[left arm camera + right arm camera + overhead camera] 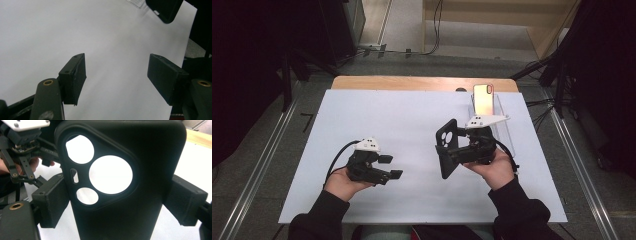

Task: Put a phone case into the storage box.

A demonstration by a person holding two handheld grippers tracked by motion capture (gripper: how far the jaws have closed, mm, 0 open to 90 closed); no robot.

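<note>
Black phone case [125, 182] clamped by its long edges in right claw [451, 152], held on edge above the desk [377, 110] right of centre, toward the right edge. Probably light, thin-walled and slightly flexible, likely to bow if squeezed hard; best gripped across the sides, clear of the camera cutouts. Matte black, rounded corners, one large round hole, two smaller, one slot. Left claw [391, 166] spread wide, empty, near the front-left. Phone [483, 98] propped in clear stand [502, 117] near far-right corner.
</note>
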